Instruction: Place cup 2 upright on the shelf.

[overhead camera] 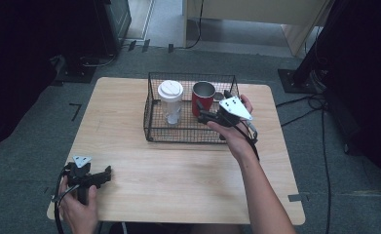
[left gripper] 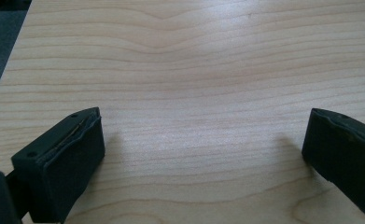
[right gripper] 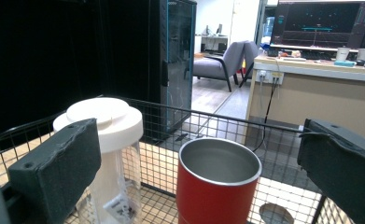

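My right gripper view cuts the red cup off at the bottom edge; its base is out of frame. Clear bottle is partly behind the near jaw. Small round thing on the basket floor: can't ID, partly cropped.

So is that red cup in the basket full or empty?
Empty, as far as shows. The red cup stands upright in the wire basket, and the right gripper view looks onto bare metal inside.
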The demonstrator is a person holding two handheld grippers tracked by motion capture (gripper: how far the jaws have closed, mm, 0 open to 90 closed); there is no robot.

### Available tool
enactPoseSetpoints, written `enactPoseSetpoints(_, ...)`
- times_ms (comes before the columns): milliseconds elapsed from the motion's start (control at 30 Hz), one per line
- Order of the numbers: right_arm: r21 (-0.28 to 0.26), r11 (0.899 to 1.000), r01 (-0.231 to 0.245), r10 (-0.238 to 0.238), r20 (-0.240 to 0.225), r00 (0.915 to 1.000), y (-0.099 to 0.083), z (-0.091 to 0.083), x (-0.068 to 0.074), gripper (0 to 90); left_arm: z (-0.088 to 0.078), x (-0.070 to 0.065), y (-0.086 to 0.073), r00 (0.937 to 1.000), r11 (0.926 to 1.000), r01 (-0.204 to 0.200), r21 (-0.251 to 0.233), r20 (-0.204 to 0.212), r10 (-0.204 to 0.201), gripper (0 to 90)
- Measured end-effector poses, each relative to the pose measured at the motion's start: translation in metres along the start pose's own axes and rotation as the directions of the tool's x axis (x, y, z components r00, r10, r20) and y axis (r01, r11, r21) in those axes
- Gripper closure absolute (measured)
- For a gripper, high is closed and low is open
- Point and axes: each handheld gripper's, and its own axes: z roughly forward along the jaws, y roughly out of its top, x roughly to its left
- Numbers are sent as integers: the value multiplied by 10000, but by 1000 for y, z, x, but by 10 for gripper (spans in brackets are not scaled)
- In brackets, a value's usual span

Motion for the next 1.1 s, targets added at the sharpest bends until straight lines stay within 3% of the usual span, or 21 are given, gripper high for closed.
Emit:
enactPoseSetpoints(600, 3, 10000, 57, -57, 167, 9998, -14, -42, -12, 0, 0, 0, 0, 10000, 10000, 16, -19, -2, -16, 0)
enactPoseSetpoints(1100, 195, 9996, 222, -234, 619, 9978, -40, -82, -21, 0, 0, 0, 0, 10000, 10000, 5, 0, 2, -5, 0)
